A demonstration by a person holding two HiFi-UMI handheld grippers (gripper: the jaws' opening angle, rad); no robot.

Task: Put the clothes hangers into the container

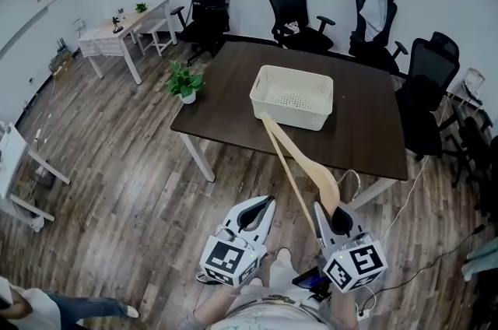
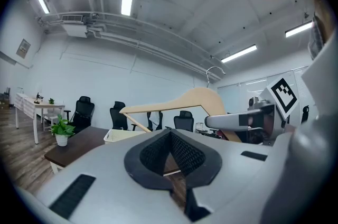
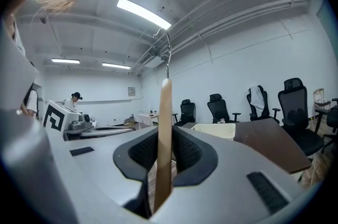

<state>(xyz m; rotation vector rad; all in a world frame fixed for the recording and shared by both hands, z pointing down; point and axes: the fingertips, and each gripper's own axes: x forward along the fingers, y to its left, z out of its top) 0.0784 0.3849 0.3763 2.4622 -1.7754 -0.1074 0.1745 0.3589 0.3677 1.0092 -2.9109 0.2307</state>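
A wooden clothes hanger (image 1: 299, 165) is clamped between the jaws of my right gripper (image 1: 336, 218), which is shut on its wide end. One arm of the hanger slants up and left, and its tip shows against the near wall of the white basket (image 1: 289, 115) on the dark table (image 1: 366, 126). In the right gripper view the hanger (image 3: 163, 138) stands edge-on between the pads, its metal hook above. My left gripper (image 1: 254, 213) hovers beside it, shut and empty. From the left gripper view I see the hanger (image 2: 195, 99) side-on and the basket (image 2: 119, 136) beyond.
A potted plant (image 1: 185, 82) stands at the table's left corner. Several black office chairs (image 1: 292, 5) ring the far and right sides. A small white table (image 1: 124, 29) is at the back left. Cables (image 1: 436, 266) lie on the wooden floor at the right.
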